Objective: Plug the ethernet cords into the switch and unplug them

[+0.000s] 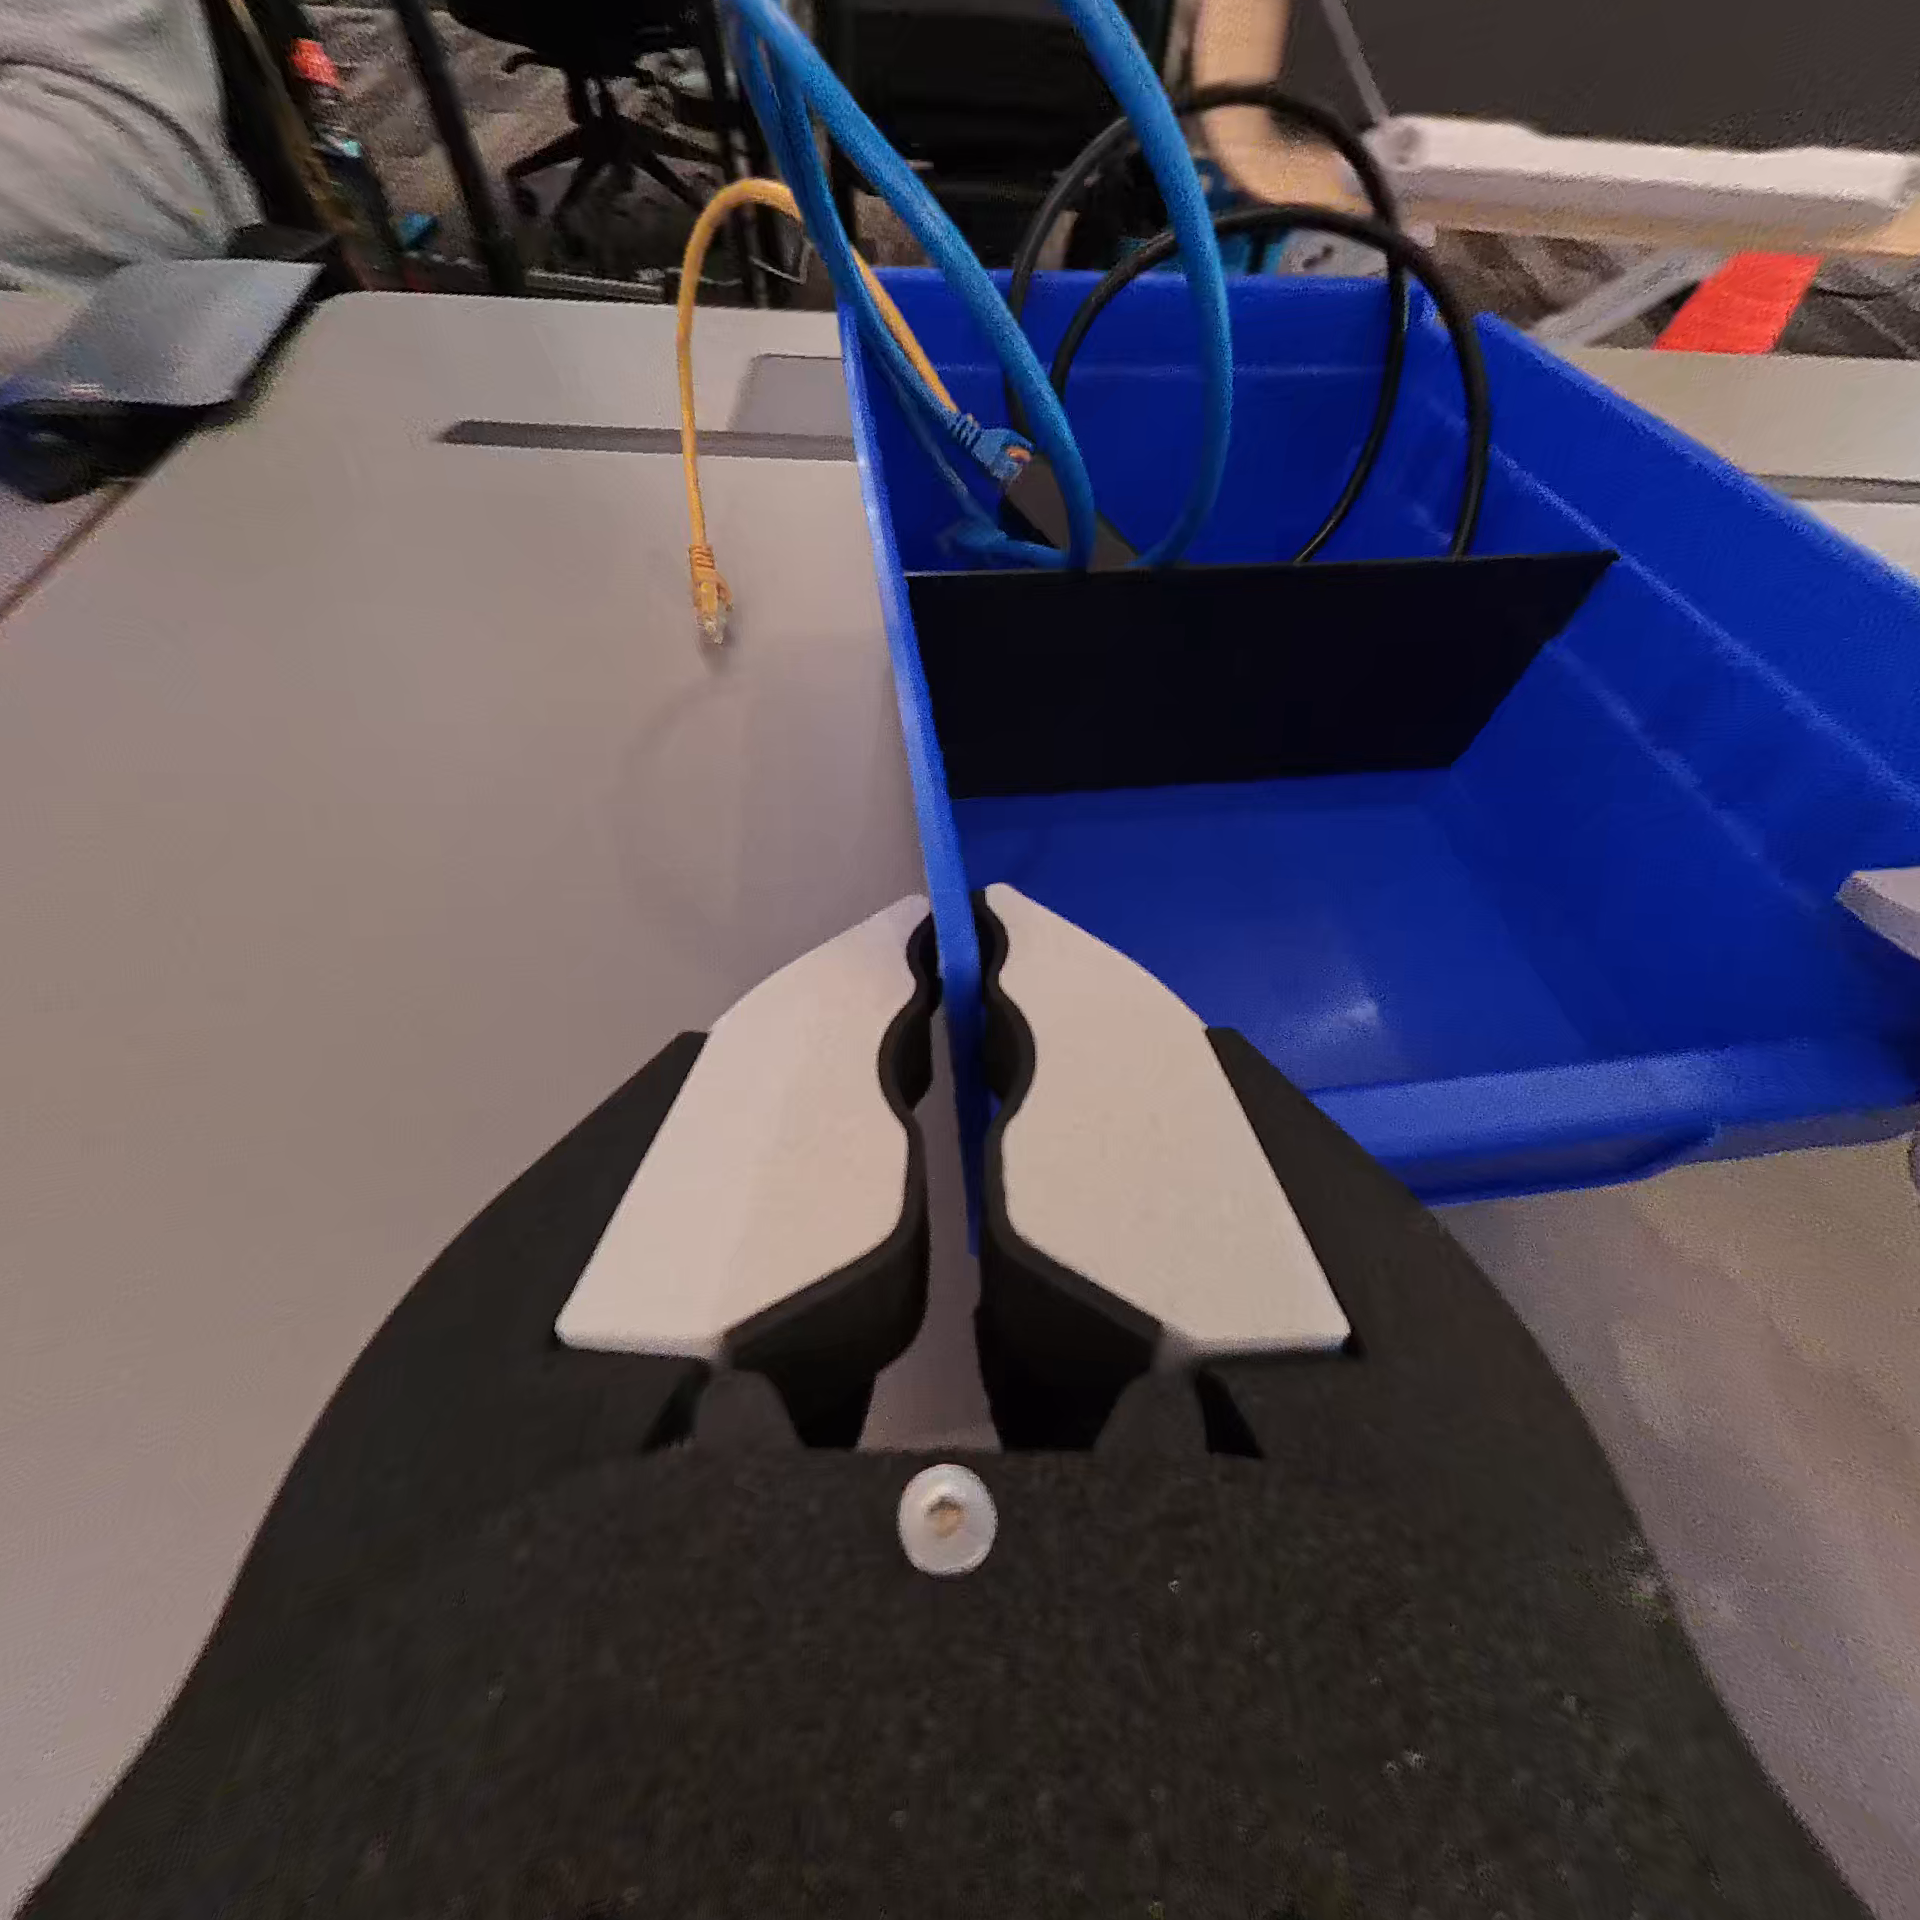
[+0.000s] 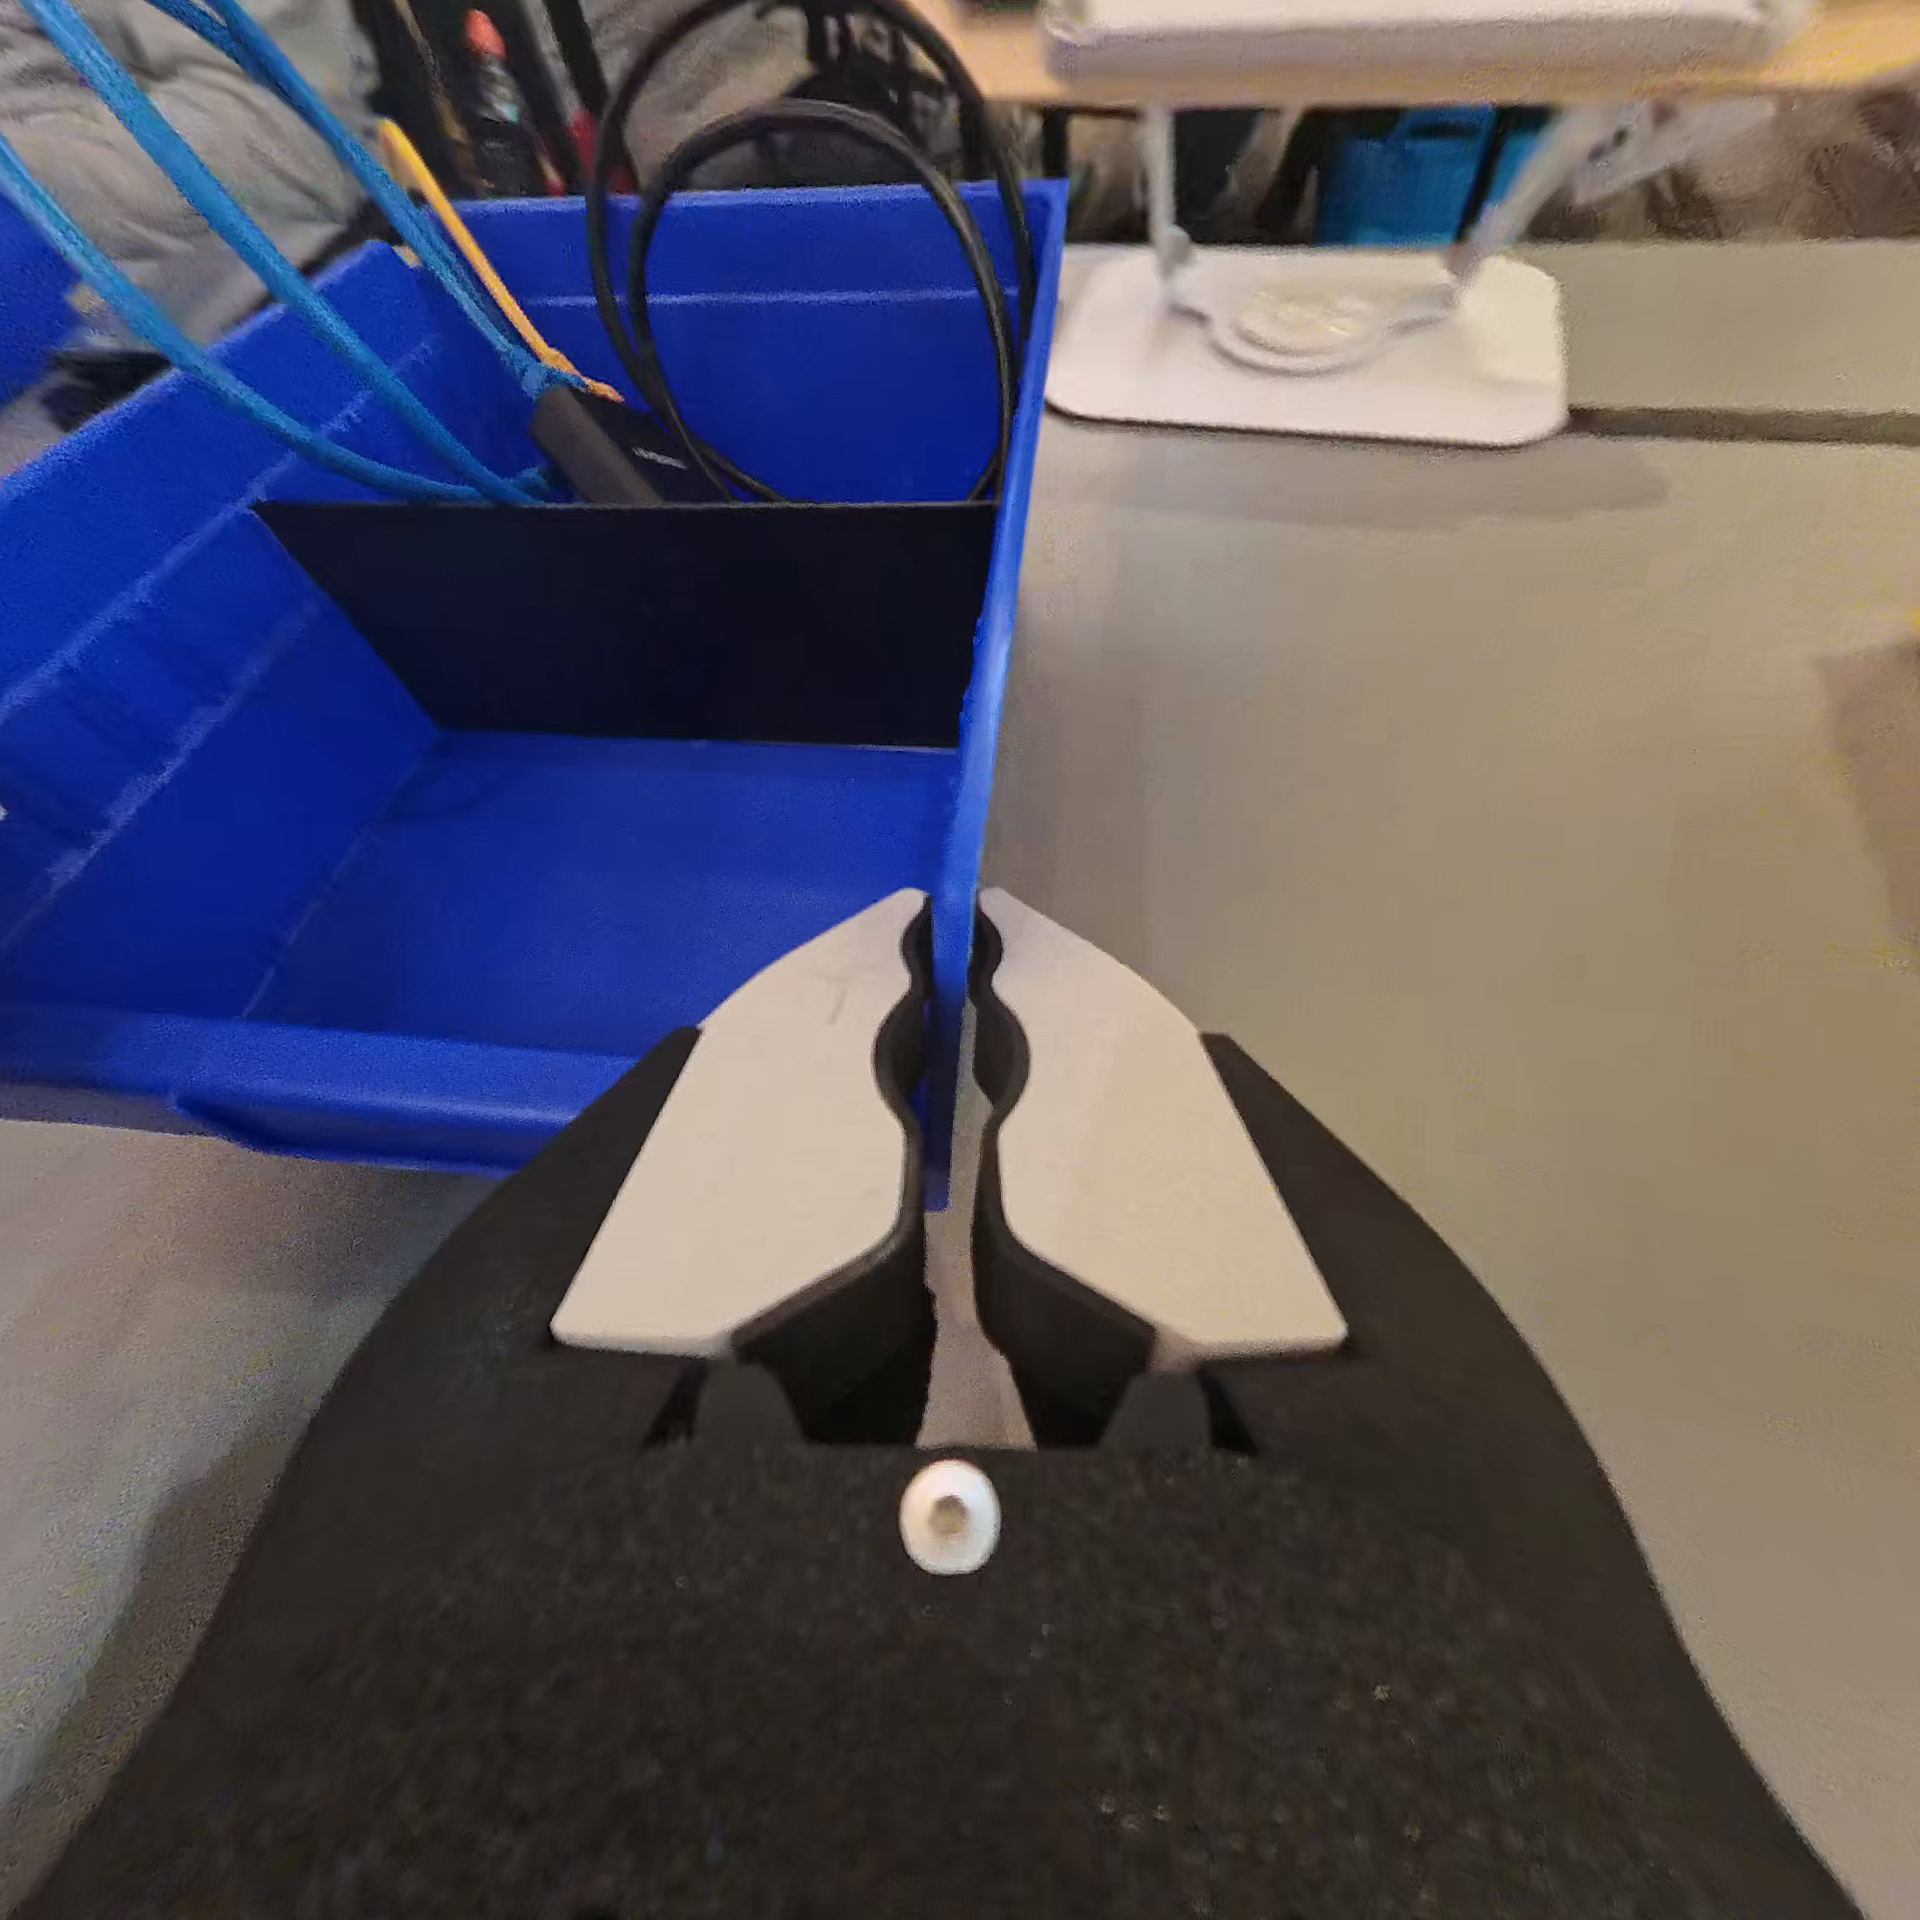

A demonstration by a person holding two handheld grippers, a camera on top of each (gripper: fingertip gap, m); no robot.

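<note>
A blue plastic bin (image 1: 1662, 644) (image 2: 208, 644) sits on the grey table, split by a black divider (image 1: 1226, 675) (image 2: 644, 623). My left gripper (image 1: 958, 914) is shut on the bin's left wall. My right gripper (image 2: 954, 914) is shut on the bin's right wall. In the far compartment lies a dark switch (image 2: 613, 457) (image 1: 1039, 509) with blue ethernet cords (image 1: 1174, 260) (image 2: 312, 301) and a black cable (image 1: 1455, 343) (image 2: 977, 260) looping up out of it. A yellow cord (image 1: 688, 416) (image 2: 436, 197) arcs over the left wall, and its plug (image 1: 711, 597) hangs just above the table.
The bin's near compartment (image 1: 1299, 935) holds nothing. A white stand base (image 2: 1309, 353) sits on the table at the far right. A dark flat device (image 1: 145, 343) lies at the far left. Chairs and clutter stand beyond the table. Tip to tip, the grippers are about 20 cm apart.
</note>
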